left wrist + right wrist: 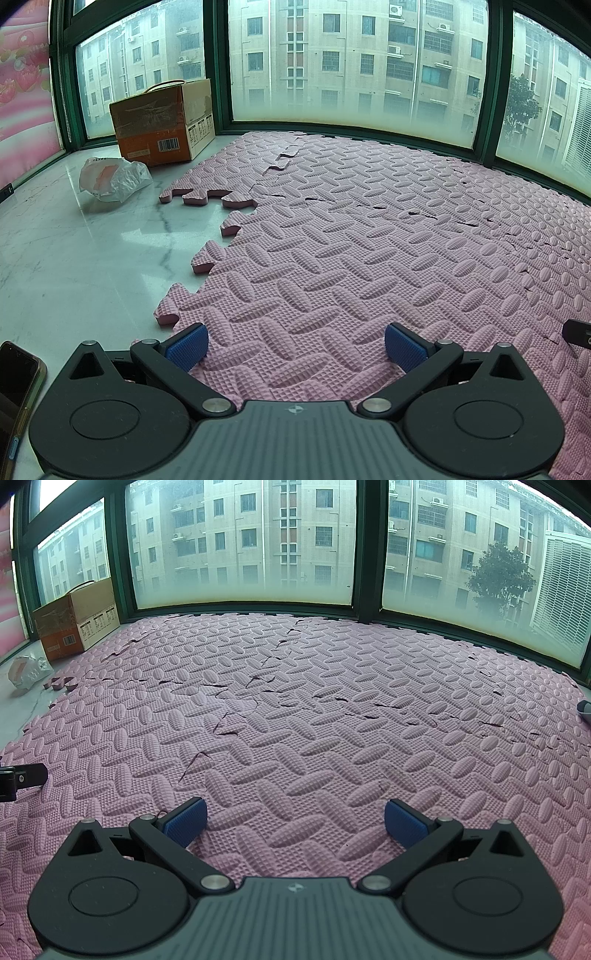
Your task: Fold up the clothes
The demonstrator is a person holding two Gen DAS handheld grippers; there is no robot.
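Pink foam is filling most of both views: interlocking puzzle mats (369,240) embossed with ribbed ovals, their seams lifting and gaping in places across the middle of each frame. At the bottom of the left wrist view, the left gripper (295,345) is sitting low over the mat with its jaws spread wide, the blue ribbed pads (186,347) gripping nothing. The right gripper (295,823) is hovering the same way at the bottom of its own view, jaws spread apart and empty over the mats (295,701). A dark smartphone (18,384) is lying at the lower left edge of the left view, on the white marble floor (74,258) beside the mat's toothed border. A black part, probably the other gripper's finger, is poking in at the left edge of the right view (22,777).

Farther up, in the upper left of the left view, a crumpled white plastic bag (112,179) is resting on the marble, just in front of an orange and brown cardboard box (162,122) standing against the green window frame (221,74). Beyond the glass, pale apartment blocks (295,528) and a tree (502,576) are showing.

No clothes are appearing clearly in either view; a small grey shape (585,709) at the right edge of the right view is too cropped to identify.
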